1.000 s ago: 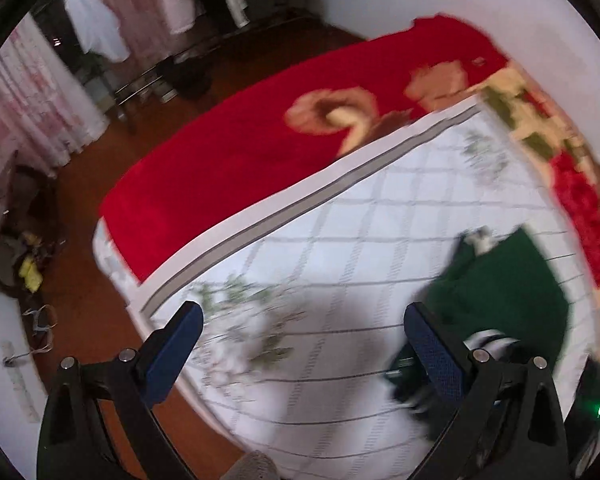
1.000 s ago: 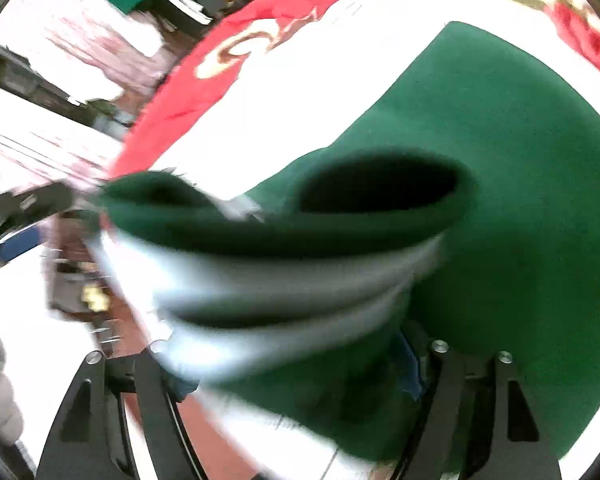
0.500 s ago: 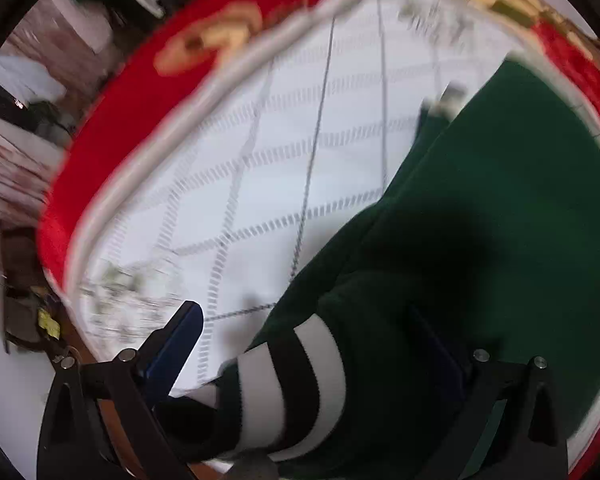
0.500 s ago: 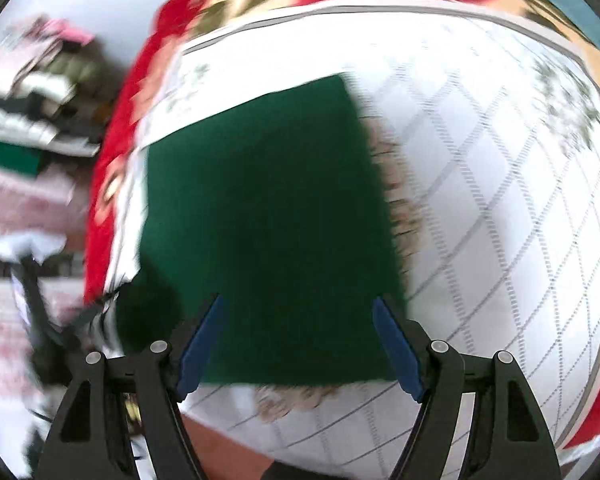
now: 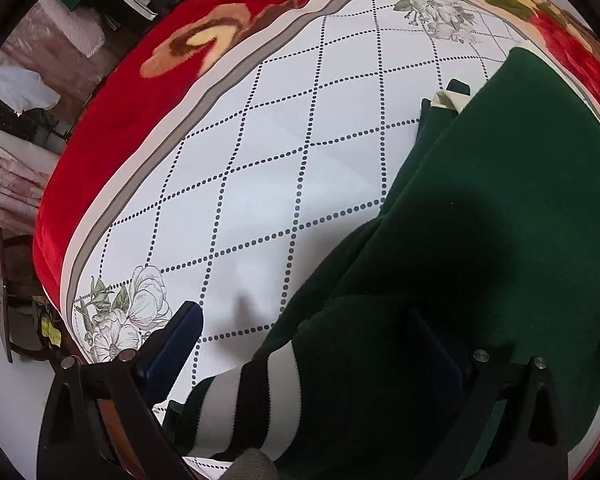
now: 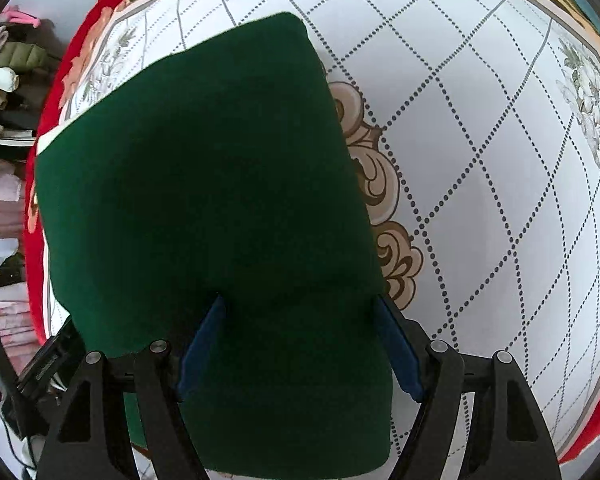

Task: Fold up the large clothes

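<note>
Bed covered by white quilted sheet (image 5: 260, 152) with dotted diamond grid, laid over red floral blanket (image 5: 112, 120). Hung clothes (image 6: 4, 60) seen beside pale wall (image 6: 56, 4).

sweaters: 1 (image 6: 204, 184) | striped cuffs: 1 (image 5: 252, 404) | white sheets: 1 (image 5: 268, 184) | red blankets: 1 (image 5: 116, 120) | grippers: 2, left (image 5: 304, 344), right (image 6: 300, 344)

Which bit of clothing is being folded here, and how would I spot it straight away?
Look at the bed, covered by a white sheet with dotted diamond lines over a red floral blanket. On that sheet lies a dark green sweater, the only garment there. Its cuff, banded in white and black stripes, sets it apart.
</note>
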Demonstrator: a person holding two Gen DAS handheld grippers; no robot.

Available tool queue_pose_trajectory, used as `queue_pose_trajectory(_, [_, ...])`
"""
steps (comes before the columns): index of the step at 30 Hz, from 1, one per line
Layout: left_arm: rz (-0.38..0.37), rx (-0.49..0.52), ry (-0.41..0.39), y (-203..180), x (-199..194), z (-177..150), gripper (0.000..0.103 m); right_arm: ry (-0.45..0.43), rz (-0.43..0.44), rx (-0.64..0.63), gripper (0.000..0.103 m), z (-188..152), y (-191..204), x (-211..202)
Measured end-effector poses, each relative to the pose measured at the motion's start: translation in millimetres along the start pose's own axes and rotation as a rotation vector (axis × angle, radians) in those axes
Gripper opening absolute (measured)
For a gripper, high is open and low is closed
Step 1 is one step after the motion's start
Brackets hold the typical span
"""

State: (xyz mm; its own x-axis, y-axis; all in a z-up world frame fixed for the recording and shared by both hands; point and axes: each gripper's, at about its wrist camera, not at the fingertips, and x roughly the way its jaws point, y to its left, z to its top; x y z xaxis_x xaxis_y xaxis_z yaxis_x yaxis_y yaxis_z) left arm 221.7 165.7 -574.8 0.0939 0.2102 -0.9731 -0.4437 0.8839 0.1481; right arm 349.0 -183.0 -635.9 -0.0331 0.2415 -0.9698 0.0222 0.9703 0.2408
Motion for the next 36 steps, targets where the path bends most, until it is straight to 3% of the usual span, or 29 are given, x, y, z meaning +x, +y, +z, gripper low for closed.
queue_pose_trajectory(6, [-0.043, 0.008, -0.043, -1, -37, 10, 0.103, 0.048, -0.001, 0.007, 0.077, 6, 2, -17])
queue_pose_trajectory(11, [-0.171, 0.019, -0.100, -16, -66, 44, 0.103, -0.052, 0.056, 0.023, 0.077, 18, 7, -55])
queue_pose_trajectory(18, [-0.345, 0.095, -0.007, -71, -22, 111, 0.103, -0.051, 0.119, 0.062, 0.077, 64, 3, -50])
queue_pose_trajectory(21, [-0.369, 0.163, 0.022, -99, -4, 129, 0.101, -0.043, 0.136, 0.081, 0.077, 79, -4, -43])
queue_pose_trajectory(23, [-0.370, 0.206, 0.012, -113, 1, 131, 0.076, -0.042, 0.135, 0.079, 0.077, 88, -6, -37])
queue_pose_trajectory(24, [-0.394, 0.229, -0.004, -118, 0, 130, 0.037, -0.042, 0.135, 0.080, 0.077, 89, -8, -38])
queue_pose_trajectory(27, [-0.324, 0.253, -0.067, -122, -13, 126, 0.011, -0.041, 0.146, 0.093, 0.077, 93, -15, -39])
queue_pose_trajectory(30, [-0.381, 0.168, -0.055, -100, -13, 129, 0.008, -0.056, 0.164, 0.110, 0.077, 95, -19, -46])
queue_pose_trajectory(34, [-0.326, 0.137, -0.029, -92, 8, 131, 0.002, -0.073, 0.205, 0.087, 0.077, 100, -9, -53])
queue_pose_trajectory(35, [-0.276, 0.140, -0.026, -91, 15, 132, 0.001, -0.071, 0.213, 0.076, 0.077, 100, -5, -54])
queue_pose_trajectory(36, [-0.262, 0.133, -0.016, -85, 21, 133, 0.001, -0.063, 0.222, 0.051, 0.072, 102, 2, -53])
